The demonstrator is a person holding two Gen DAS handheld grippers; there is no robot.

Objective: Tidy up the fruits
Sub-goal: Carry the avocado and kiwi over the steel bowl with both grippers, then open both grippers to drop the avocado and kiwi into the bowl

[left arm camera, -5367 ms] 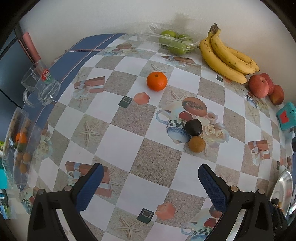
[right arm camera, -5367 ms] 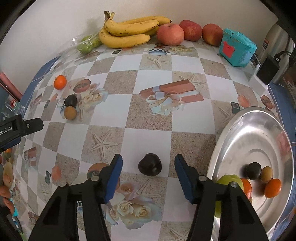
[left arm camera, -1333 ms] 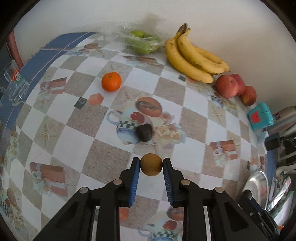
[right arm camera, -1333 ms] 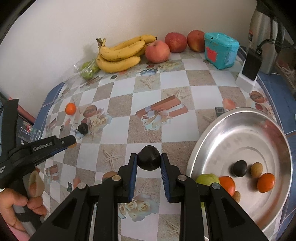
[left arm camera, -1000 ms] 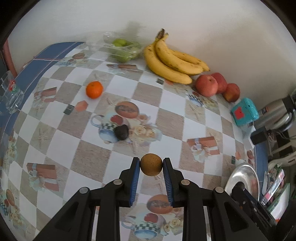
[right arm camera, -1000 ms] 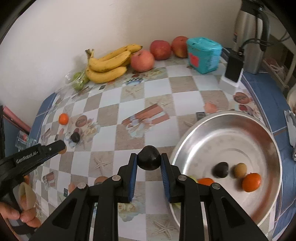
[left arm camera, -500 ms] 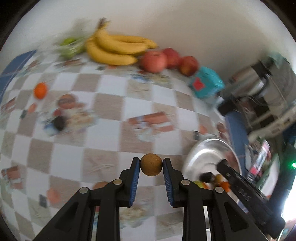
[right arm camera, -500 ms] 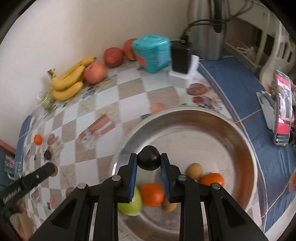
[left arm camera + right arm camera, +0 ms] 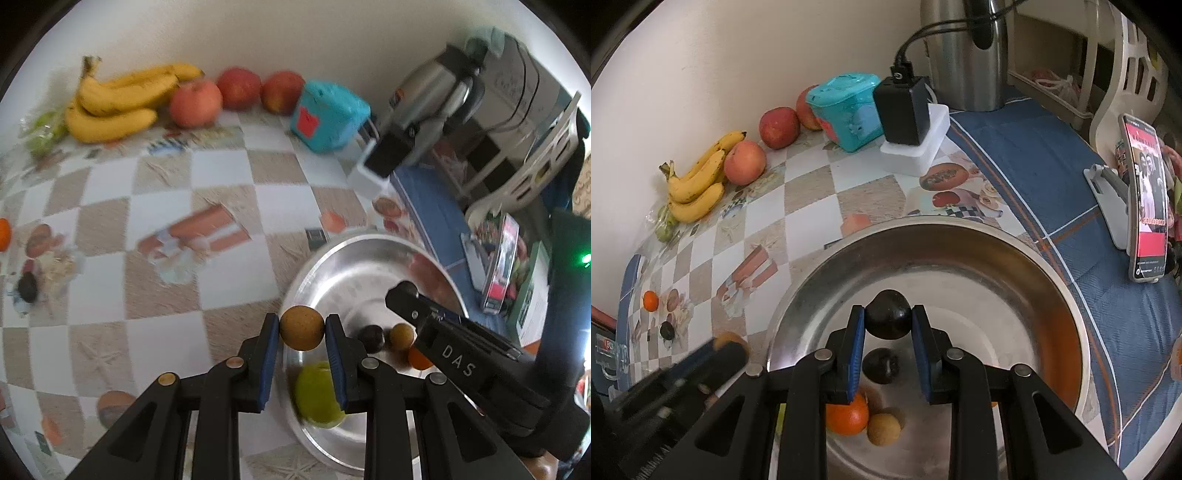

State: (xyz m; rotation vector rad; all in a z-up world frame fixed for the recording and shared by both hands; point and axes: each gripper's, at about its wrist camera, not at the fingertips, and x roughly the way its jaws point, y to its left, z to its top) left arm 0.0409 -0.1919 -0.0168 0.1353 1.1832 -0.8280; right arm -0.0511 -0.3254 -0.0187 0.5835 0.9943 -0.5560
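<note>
The left gripper (image 9: 302, 328) squeezes a brown fruit (image 9: 301, 327) and the right gripper (image 9: 888, 324) a dark fruit (image 9: 888, 319), both over the bowl (image 9: 1015, 258) mid-frame, probably to drop them in.

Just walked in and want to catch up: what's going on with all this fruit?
A person is sorting fruit into a round steel bowl using two tools. The left hand-held gripper is shut on a small round brown fruit near the bowl's rim; the right hand-held gripper holds a dark round fruit over the bowl's middle. Bananas and red apples sit along the wall.
</note>
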